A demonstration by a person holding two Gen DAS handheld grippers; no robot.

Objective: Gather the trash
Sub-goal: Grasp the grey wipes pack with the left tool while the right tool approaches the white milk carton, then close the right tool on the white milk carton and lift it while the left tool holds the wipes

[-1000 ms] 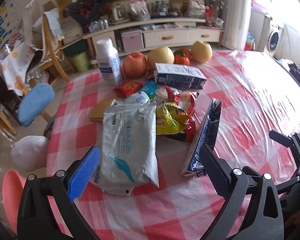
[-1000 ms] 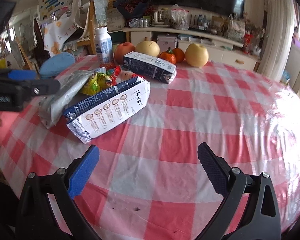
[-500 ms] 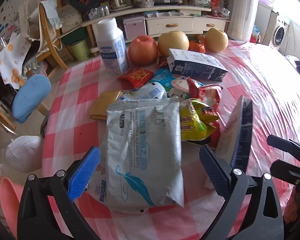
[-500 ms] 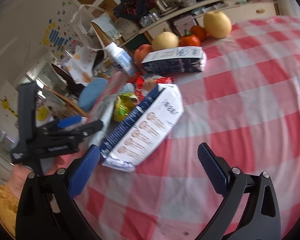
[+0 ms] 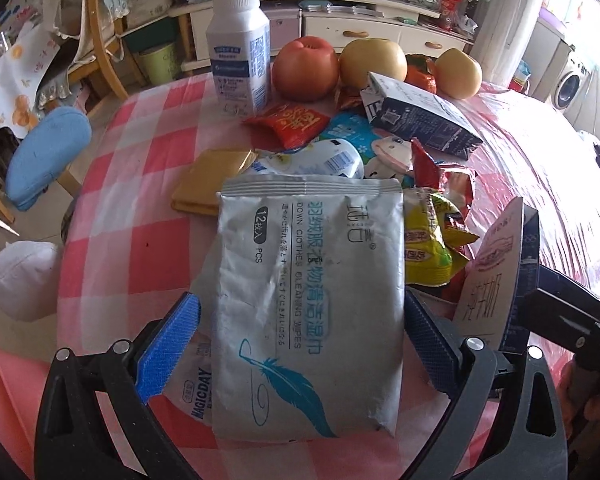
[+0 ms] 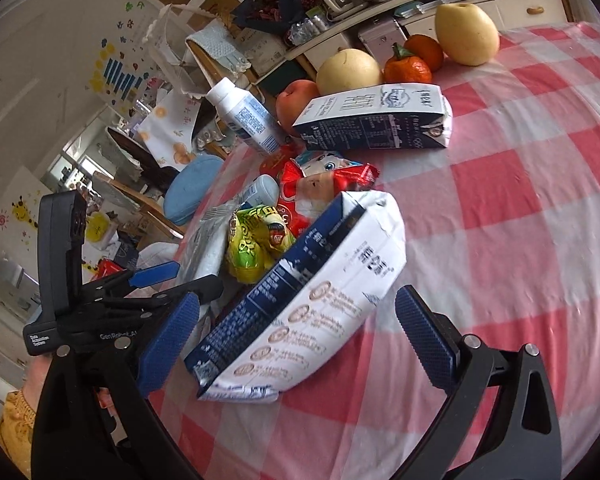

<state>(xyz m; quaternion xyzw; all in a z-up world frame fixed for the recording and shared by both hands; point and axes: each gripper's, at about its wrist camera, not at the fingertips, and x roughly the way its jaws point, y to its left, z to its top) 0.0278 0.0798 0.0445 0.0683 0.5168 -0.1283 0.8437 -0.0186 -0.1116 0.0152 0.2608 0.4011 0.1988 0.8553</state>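
Two milk cartons lie on the checked table (image 6: 520, 208): one (image 6: 300, 304) between the wide-open right gripper (image 6: 296, 336) fingers, another (image 6: 376, 122) far ahead. One grey wipes pack (image 5: 308, 292) sits between the left gripper (image 5: 300, 344) fingers, also spread wide. Three pale fruits beyond.

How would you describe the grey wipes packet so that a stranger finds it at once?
On the red-and-white checked table, look at the edge of the wrapper heap nearest the left gripper. The wipes packet lies flat between its open fingers. It alone is silver-grey, with a blue feather drawing, unlike the red and yellow snack bags beside it.
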